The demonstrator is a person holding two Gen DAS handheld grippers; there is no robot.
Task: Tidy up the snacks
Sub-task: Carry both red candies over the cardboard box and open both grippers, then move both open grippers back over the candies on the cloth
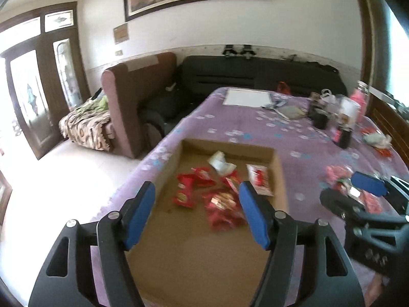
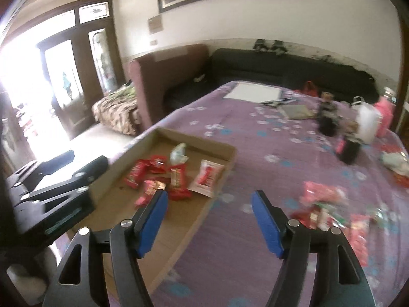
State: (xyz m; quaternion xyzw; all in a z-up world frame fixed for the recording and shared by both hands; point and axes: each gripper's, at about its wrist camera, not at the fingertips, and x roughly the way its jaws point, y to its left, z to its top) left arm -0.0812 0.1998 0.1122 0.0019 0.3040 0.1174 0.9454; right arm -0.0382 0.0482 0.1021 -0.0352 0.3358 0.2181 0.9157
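Left wrist view: the left gripper (image 1: 196,194) hangs over the near part of a shallow cardboard tray (image 1: 278,165) that lies on a table w/ a purple flowered cloth (image 1: 230,125); jaws stand roughly halfway apart, blue pads bare, nothing between them or touching them. Inside the tray, toward its far half, lie several red snack packets (image 1: 185,192), a white wrapper (image 1: 221,163) and a white-and-red sachet (image 1: 259,179) near the tray's right wall. At the right edge the right gripper (image 1: 350,190) shows above a loose pile of red and pink snacks (image 1: 334,174) on the cloth, outside the tray. Further back on the table: a white sheet (image 1: 246,97), dark bottles (image 1: 343,135) and other small clutter, too blurred to name. Behind it, a black sofa (image 1: 255,74) and a brown sofa (image 1: 135,94). Right wrist view: the right gripper (image 2: 209,202) is open about halfway too, pads bare, nothing held; it sits above the bare cloth (image 2: 255,133) just right of the tray (image 2: 225,168). The pile of loose snacks (image 2: 324,204) lies on the cloth to its right, near the right finger. The packets in the tray (image 2: 138,174) and the sachet (image 2: 207,176) sit ahead and to the left. The left gripper (image 2: 69,165) shows at the left edge beside the tray; how wide its jaws stand can't be made out from here.
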